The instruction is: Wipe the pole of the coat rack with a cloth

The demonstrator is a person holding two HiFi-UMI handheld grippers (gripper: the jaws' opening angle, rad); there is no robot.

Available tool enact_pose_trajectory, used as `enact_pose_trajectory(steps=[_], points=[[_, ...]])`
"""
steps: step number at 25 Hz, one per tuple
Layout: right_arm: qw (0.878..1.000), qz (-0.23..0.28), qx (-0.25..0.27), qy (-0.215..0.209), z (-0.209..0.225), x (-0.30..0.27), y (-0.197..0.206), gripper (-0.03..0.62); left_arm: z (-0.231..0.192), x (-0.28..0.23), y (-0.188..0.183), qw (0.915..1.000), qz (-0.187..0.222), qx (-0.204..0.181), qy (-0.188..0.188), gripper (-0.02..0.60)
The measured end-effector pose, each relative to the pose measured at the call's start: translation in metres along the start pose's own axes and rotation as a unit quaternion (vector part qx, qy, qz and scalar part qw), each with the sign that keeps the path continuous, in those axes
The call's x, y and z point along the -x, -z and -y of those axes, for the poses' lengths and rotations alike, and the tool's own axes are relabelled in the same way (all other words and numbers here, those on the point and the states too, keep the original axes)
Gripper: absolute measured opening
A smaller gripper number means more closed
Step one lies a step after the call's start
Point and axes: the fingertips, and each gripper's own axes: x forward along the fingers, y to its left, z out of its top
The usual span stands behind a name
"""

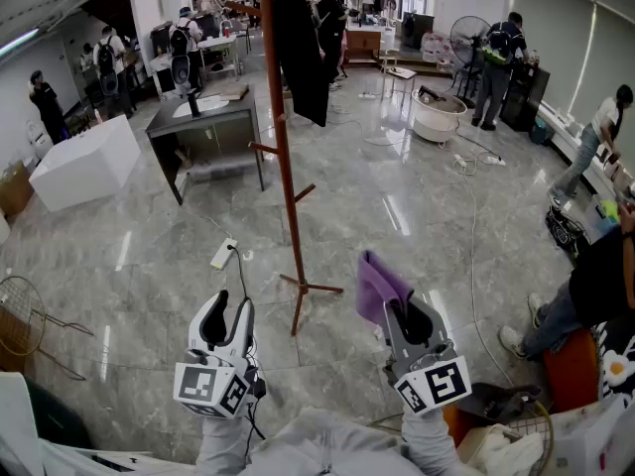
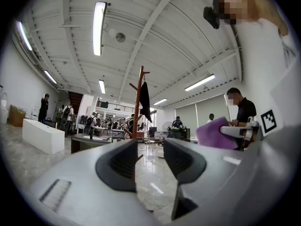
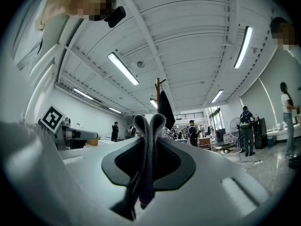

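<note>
a glossy grey stone-tile floor (image 1: 417,216) runs through a busy open workroom. the slim reddish-brown wooden coat rack pole (image 1: 281,137) stands upright on splayed feet, long axis vertical, with a black coat (image 1: 300,48) hung near its top. in front of it and not touching, the right gripper (image 1: 399,310) pinches a soft folded purple cloth (image 1: 377,284). the left gripper (image 1: 226,317) has its jaws parted on nothing. a round white tub (image 1: 437,117) sits far behind, contents unclear.
</note>
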Motion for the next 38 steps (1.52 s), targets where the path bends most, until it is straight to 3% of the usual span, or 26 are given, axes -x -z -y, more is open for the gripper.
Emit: enact_pose_trajectory(steps=[20, 38], points=[[1.000, 0.007, -0.023, -0.002, 0.004, -0.017, 0.006, 0.054, -0.009, -0.011, 0.009, 1.0000, -0.005, 0.007, 0.003, 0.178], [0.999, -0.008, -0.035, -0.010, -0.020, -0.103, 0.027, 0.054, -0.081, -0.032, 0.021, 0.9996, -0.009, 0.026, -0.009, 0.178]])
